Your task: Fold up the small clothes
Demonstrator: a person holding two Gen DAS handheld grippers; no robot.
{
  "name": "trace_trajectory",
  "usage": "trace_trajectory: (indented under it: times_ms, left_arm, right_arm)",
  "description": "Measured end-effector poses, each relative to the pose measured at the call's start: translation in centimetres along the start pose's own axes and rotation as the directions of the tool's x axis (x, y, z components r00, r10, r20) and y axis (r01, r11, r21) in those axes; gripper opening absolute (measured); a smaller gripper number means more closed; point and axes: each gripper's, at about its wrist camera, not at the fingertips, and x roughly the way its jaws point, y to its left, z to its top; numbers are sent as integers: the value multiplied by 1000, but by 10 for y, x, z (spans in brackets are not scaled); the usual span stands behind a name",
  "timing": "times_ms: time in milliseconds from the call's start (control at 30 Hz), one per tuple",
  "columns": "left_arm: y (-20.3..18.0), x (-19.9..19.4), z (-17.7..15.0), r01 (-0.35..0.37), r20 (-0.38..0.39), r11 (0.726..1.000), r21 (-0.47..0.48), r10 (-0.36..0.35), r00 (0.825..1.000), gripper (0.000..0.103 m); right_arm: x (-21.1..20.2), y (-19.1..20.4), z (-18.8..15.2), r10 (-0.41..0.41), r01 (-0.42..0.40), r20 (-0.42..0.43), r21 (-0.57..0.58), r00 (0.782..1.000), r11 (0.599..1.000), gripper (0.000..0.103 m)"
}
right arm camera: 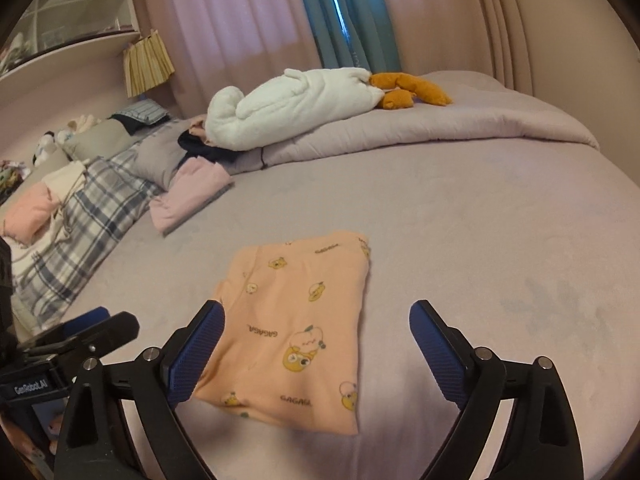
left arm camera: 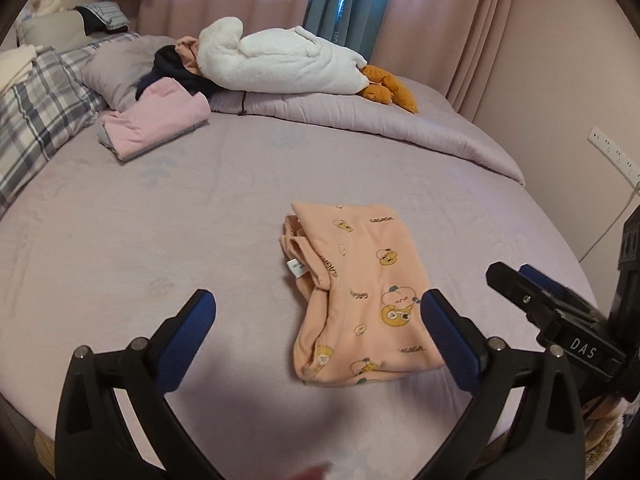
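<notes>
Two grippers hang above a lilac bed (left arm camera: pixel 120 240), both with jaws spread wide and nothing between the pads. The left gripper (left arm camera: pixel 318 320) sits nearest in its own view, its blue pads framing the near end of the peach garment (left arm camera: pixel 360 292) without touching it. The right gripper (right arm camera: pixel 316 334) likewise straddles the same cloth from the other side, pads clear of the fabric. Each gripper shows at the edge of the other's view, so the two are close beside one another.

The peach garment, printed with small cartoon bears and lettering, lies folded into a compact rectangle on the bare sheet near the bed's front edge. From the left wrist view its layered edges and a white label face left. Nothing lies between the grippers and the cloth.

Further back on the left, a folded pink garment (left arm camera: pixel 156 120) rests on the sheet beside a plaid pillow (left arm camera: pixel 32 120). Behind it sit a grey pillow (left arm camera: pixel 116 68) and some dark clothing (left arm camera: pixel 176 68). A lilac quilt (left arm camera: pixel 360 120) is bunched across the far side, with a white plush goose (left arm camera: pixel 280 60) lying on it, orange feet to the right. Pink curtains (left arm camera: pixel 224 4) and a teal one (left arm camera: pixel 344 0) hang beyond.
</notes>
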Motion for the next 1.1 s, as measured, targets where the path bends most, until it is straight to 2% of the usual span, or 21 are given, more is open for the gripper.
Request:
trace_trajectory:
  times_ms: [133, 533, 1100]
  left_arm:
    - [0, -3, -3, -43, 21, 999, 20, 43, 999, 103]
    - [4, -10, -7, -9, 25, 1000, -3, 9, 1000, 103]
    - [3, -14, -8, -9, 22, 1000, -4, 9, 1000, 103]
  right_arm:
    - [-2, 5, -1, -26, 26, 5, -18, 1000, 999, 93]
    - [-3, 10, -5, -51, 51, 3, -33, 999, 998, 93]
    - [-5, 7, -7, -83, 83, 7, -39, 997, 996, 93]
